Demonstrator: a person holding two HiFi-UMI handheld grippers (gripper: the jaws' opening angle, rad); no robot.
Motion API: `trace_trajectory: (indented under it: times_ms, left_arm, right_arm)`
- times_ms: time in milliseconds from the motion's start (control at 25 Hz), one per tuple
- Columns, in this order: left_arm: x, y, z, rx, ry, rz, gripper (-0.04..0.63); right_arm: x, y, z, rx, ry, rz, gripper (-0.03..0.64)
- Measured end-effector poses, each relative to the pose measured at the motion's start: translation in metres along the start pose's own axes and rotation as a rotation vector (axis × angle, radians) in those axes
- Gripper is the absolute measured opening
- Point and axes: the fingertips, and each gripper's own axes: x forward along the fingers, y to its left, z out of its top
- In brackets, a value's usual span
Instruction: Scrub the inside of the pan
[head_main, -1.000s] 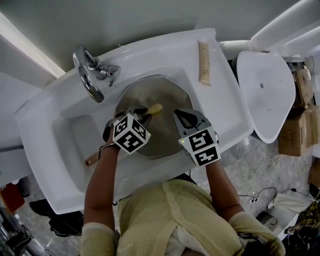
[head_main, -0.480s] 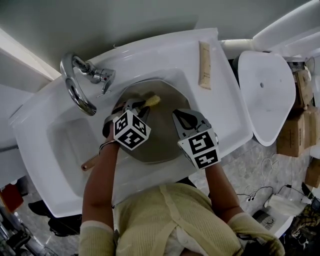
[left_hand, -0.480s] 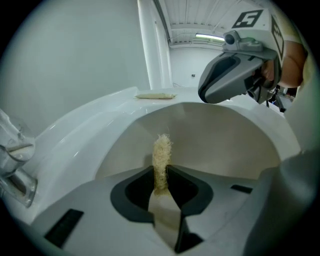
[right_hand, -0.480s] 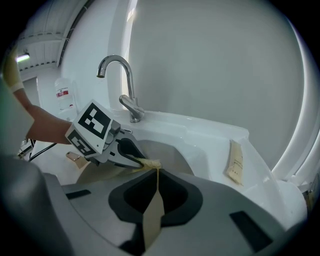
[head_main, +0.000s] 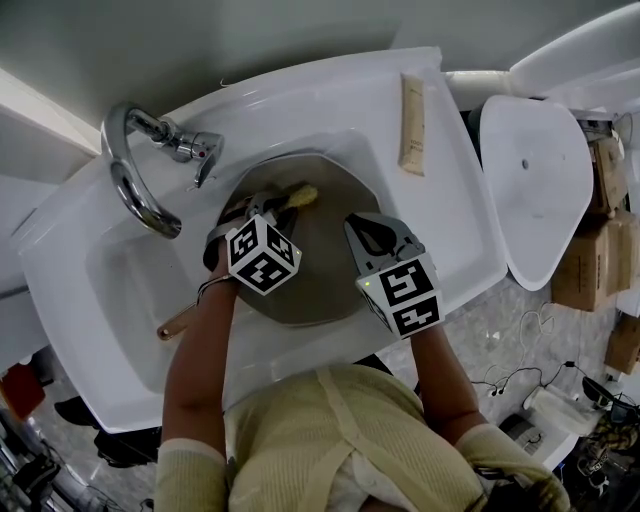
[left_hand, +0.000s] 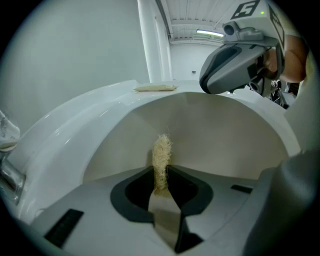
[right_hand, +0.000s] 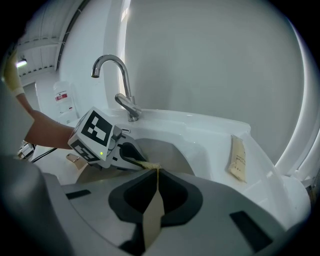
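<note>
A round beige pan (head_main: 320, 270) lies in the white sink (head_main: 330, 100), its brown handle end (head_main: 172, 324) pointing left. My left gripper (head_main: 283, 207) is shut on a yellowish fibre scrub pad (head_main: 301, 195), which reaches toward the pan's far wall (left_hand: 200, 130). The pad (left_hand: 161, 152) sticks up between the left gripper's (left_hand: 161, 172) closed jaws. My right gripper (head_main: 363, 228) is at the pan's right side, shut on the rim. Its jaws (right_hand: 156, 172) pinch a thin beige edge. From there I see the left gripper (right_hand: 134, 154) and the pad (right_hand: 149, 164).
A chrome faucet (head_main: 135, 185) (right_hand: 119, 75) stands at the sink's back left. A beige tube (head_main: 412, 122) (right_hand: 237, 159) lies on the back right ledge. A white oval lid (head_main: 530, 180) and cardboard boxes (head_main: 590, 250) stand to the right. Cables lie on the floor.
The left gripper has pushed the scrub pad a little toward the pan's far wall. The right gripper has kept its place on the rim. The head camera has shifted slightly.
</note>
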Motion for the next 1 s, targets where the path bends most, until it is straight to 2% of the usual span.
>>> trace_trajectory:
  times_ms: [360,1000]
  left_arm:
    - [0.003,-0.005,-0.008,-0.03,0.038,-0.037,0.123]
    - [-0.006,-0.048,-0.018,0.057,0.083,-0.146,0.123]
  right_arm:
    - [0.003,0.002,-0.002,-0.006,0.011,0.003,0.029]
    - [-0.002,0.01,-0.005,0.01,0.007,0.004,0.029]
